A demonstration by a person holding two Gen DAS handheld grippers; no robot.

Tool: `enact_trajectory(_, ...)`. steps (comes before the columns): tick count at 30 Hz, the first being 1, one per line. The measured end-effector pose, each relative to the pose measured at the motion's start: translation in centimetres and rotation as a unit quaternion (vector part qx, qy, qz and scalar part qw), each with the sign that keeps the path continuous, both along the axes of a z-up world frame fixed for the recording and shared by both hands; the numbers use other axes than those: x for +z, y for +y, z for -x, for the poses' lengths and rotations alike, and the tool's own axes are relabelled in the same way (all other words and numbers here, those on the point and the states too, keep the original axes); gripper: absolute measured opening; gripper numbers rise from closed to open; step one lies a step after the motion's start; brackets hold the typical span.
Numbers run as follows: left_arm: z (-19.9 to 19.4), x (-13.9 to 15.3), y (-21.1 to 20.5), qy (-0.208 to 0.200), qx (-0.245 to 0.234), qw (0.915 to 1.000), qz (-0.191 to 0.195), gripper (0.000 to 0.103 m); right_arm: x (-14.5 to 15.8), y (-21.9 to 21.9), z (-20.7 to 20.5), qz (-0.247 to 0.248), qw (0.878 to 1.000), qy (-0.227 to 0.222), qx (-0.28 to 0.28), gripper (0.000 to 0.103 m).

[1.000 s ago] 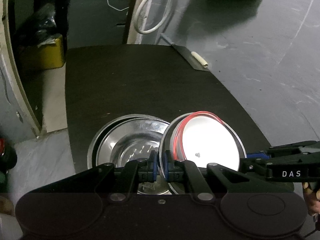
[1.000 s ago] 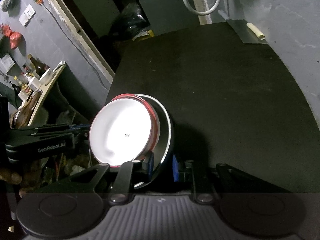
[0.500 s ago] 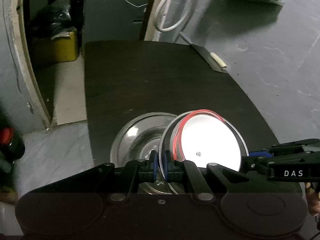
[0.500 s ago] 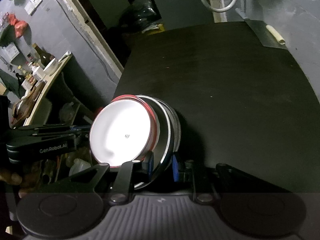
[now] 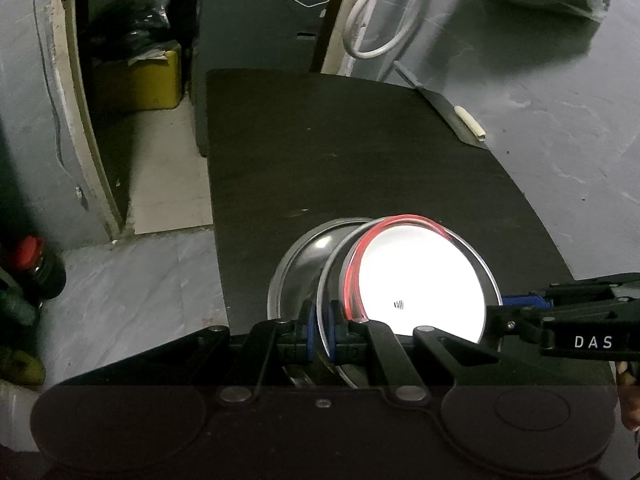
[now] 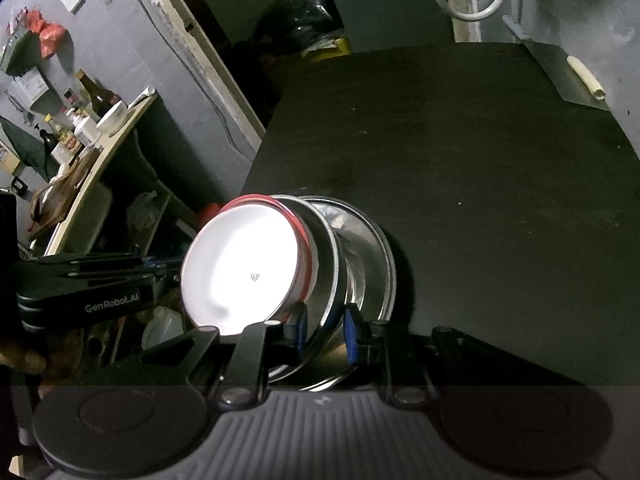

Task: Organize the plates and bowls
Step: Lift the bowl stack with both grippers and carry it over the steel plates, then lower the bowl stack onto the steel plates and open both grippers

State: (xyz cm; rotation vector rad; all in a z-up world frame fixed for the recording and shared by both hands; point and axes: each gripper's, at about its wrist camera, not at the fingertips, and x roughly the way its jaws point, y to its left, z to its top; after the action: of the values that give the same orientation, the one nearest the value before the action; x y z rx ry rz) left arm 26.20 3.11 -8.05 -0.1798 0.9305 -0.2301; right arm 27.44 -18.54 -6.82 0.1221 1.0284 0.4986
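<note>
Black table (image 5: 360,152): it bore the whole stack near its front left corner; the stack sat close to that edge, so a sideways shove could have carried the dishes off it.
Steel basin (image 6: 376,264): widest dish, at the bottom, under the tilted pair; I could not tell whether it lay flat. If the pair dropped, it would likely have clanged and skidded.
Steel plate (image 5: 325,280): tipped up on edge above the basin, gripped on two sides; uneven lifting by the two hands might have twisted it loose.
White bowl with the red rim (image 5: 420,280): nested in the tilted plate, facing the cameras; no pad clearly touched it, so a steeper tilt risked it sliding out.
Right gripper (image 6: 325,330): jaws fairly narrow, clamping the plate's rim, perhaps with the bowl's edge.
Left gripper (image 5: 319,332): pinched almost closed on the thin plate rim; a slim hold on slick steel could have slipped.
</note>
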Motion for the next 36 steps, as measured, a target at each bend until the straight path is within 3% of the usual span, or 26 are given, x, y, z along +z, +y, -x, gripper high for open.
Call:
enact_trajectory(29,0.41,0.31,-0.05,-0.015,0.006,0.9999,-0.003,0.004,0.00,0.72,0.40,0.022,0.999,-0.026,-0.022,0.023)
enact_trajectory(36,0.33,0.48,-0.19,-0.015,0.006,0.9999,-0.004,0.011,0.27,0.49,0.76,0.028,0.998,-0.035,-0.034,0.023)
